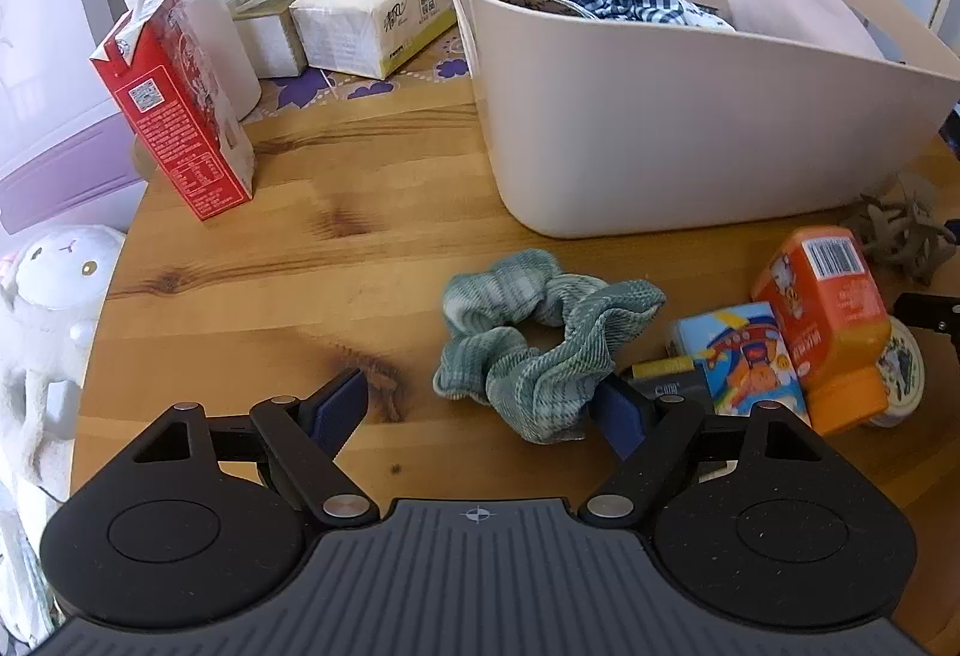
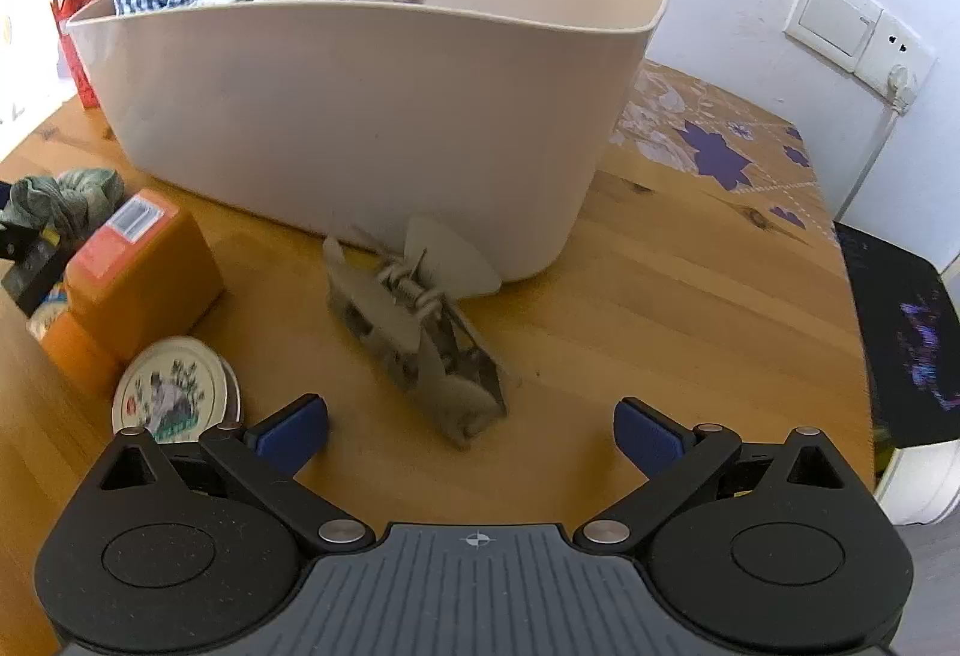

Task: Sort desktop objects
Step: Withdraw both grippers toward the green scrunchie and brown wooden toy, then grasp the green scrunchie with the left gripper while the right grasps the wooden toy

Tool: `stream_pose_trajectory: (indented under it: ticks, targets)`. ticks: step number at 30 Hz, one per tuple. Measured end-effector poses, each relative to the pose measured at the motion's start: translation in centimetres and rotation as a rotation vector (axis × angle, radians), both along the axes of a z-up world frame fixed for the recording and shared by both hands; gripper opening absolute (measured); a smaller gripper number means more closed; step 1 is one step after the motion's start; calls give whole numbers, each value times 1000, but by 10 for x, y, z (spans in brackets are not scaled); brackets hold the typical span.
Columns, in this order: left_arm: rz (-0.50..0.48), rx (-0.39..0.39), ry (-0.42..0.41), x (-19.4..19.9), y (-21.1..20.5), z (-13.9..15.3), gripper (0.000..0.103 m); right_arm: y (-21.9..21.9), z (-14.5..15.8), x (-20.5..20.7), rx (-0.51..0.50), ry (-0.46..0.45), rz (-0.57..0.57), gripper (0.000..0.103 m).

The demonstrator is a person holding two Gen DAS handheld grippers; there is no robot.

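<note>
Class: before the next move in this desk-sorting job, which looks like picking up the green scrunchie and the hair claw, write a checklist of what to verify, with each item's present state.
1. Left gripper open: ok.
2. Green scrunchie centred between the left gripper's fingers: not ok; it lies toward the right finger.
3. Right gripper open: ok.
4. Hair claw ahead of the right gripper, free of clutter: ok.
5. Room left in the beige basket: cannot tell; clothes already show above its rim.
6. Orange bottle clear of the scrunchie: ok.
</note>
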State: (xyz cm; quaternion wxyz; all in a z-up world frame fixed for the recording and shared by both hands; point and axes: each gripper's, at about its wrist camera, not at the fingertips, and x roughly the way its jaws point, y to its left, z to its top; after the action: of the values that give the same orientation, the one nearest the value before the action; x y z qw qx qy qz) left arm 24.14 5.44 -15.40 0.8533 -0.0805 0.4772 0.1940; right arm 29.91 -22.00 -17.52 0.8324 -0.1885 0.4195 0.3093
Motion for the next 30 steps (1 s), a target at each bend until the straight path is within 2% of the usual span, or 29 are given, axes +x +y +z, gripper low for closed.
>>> stream_pose_trajectory:
  ticks: [8, 11, 12, 15, 16, 18, 19, 20, 27, 28, 30]
  targets:
    - [7, -12, -17, 5, 2, 0, 80, 9, -2, 9, 24, 4, 12, 103]
    - [-9, -59, -33, 5, 5, 0, 67, 12, -2, 8, 22, 1, 27, 102]
    - [-16, -69, -36, 5, 5, 0, 58, 13, -2, 7, 24, 1, 33, 101]
    - [-43, -53, -16, 9, 3, -2, 43, 15, 0, 5, 43, -1, 60, 87]
    - [-59, -51, -1, 10, 2, -3, 37, 16, 1, 4, 46, -5, 69, 79]
    - [-77, -36, 11, 10, -1, -4, 33, 18, 4, 2, 51, -12, 85, 64]
    - [-82, -33, 12, 10, -2, -3, 30, 18, 5, 1, 50, -14, 94, 49]
    - [-85, -35, 12, 10, -2, -3, 28, 19, 6, 0, 44, -16, 101, 42]
    - [-95, -43, 16, 5, -2, -1, 21, 15, 10, -15, 33, -24, 100, 40]
    - [-97, -45, 16, 3, -2, 0, 21, 14, 11, -18, 36, -22, 102, 32]
    - [-100, -50, 22, 0, -3, 1, 21, 12, 13, -23, 30, -25, 99, 30]
